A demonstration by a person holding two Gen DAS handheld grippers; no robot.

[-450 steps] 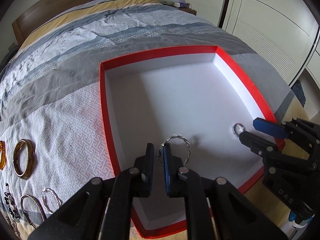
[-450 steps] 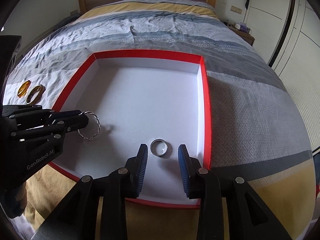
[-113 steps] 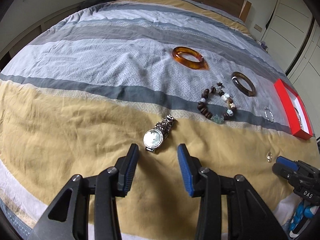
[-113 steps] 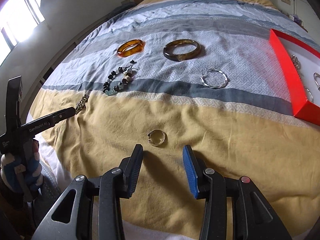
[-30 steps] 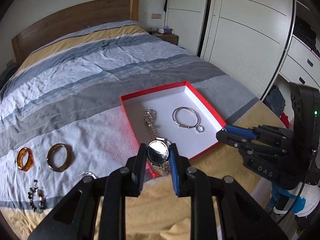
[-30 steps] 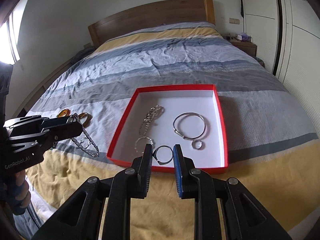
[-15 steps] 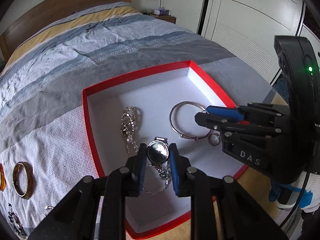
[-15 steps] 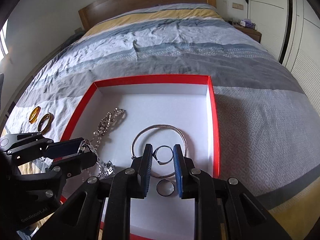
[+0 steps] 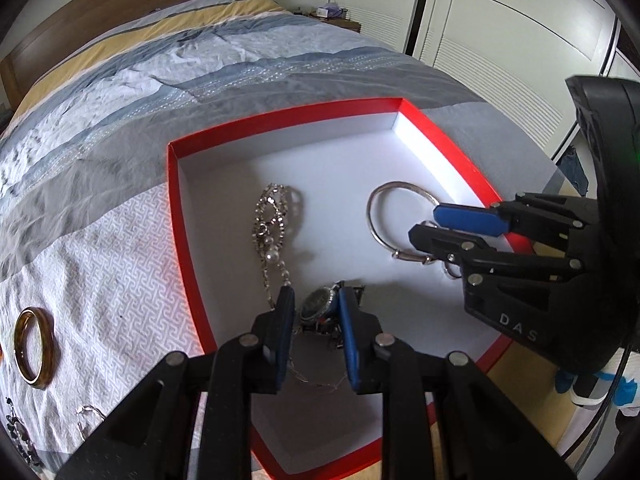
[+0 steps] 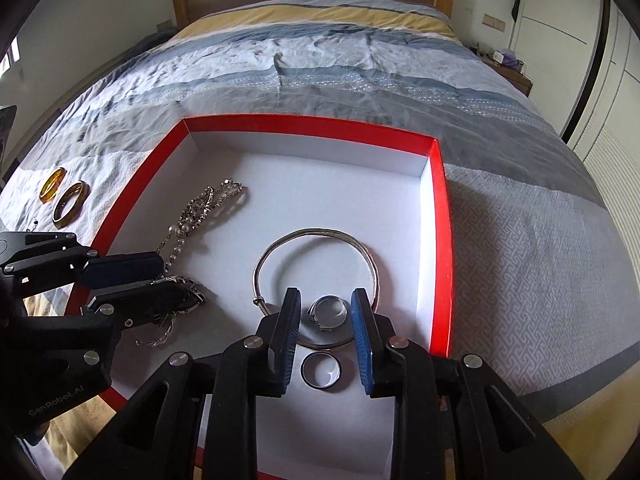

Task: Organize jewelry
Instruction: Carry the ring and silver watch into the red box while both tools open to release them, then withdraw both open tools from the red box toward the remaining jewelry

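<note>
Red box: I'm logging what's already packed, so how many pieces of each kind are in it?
Rings: 2
Plain bangle: 1
Necklace: 1
Watch: 1
Thin twisted silver piece, partly hidden beside the watch: 1
Total: 6

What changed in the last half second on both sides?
Both let go. The left hand-held gripper has opened and the watch now lies on the floor of the red box. The right hand-held gripper has opened too, leaving its ring inside the silver bangle. The pearl chain, the other ring and the bangles on the bedspread stayed put.
</note>
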